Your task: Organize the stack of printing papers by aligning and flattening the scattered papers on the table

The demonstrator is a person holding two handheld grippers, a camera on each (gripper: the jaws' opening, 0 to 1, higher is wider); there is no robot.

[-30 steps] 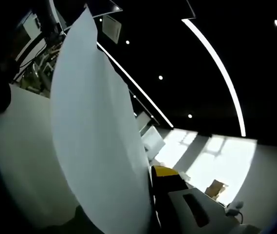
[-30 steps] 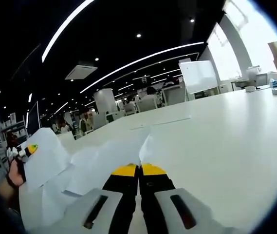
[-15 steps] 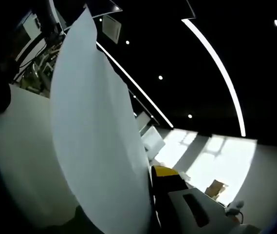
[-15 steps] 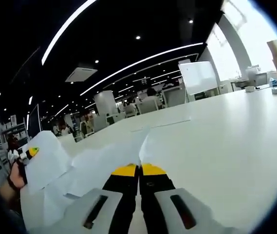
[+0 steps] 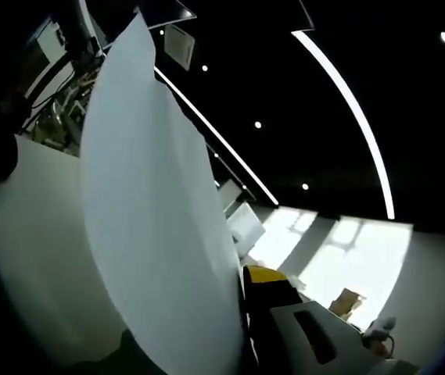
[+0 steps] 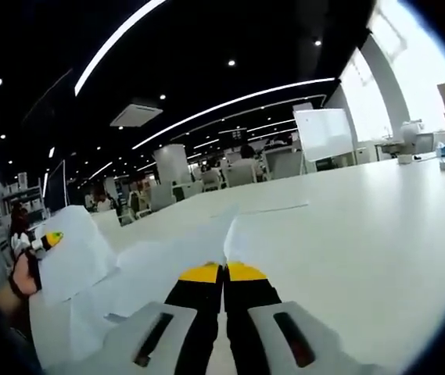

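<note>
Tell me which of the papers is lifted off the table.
The sheet clamped in the left gripper, far left in the right gripper view; the other papers lie on the table.

A large open office under a dark ceiling [image 6: 206,47] — long light strips [image 6: 230,99] and small round spots. Bright windows [image 6: 425,70], a whiteboard [image 6: 325,133], chairs [image 6: 242,172] and a column [image 6: 170,162] stand beyond the white table [image 6: 363,226].

A large open-plan office: in the right gripper view, long white tables [image 6: 363,226] stretch toward rows of desks and office chairs [image 6: 238,168] at 12 o'clock, a whiteboard [image 6: 324,133] stands at 1 o'clock, and linear ceiling light strips [image 6: 230,101] cross a dark ceiling
</note>
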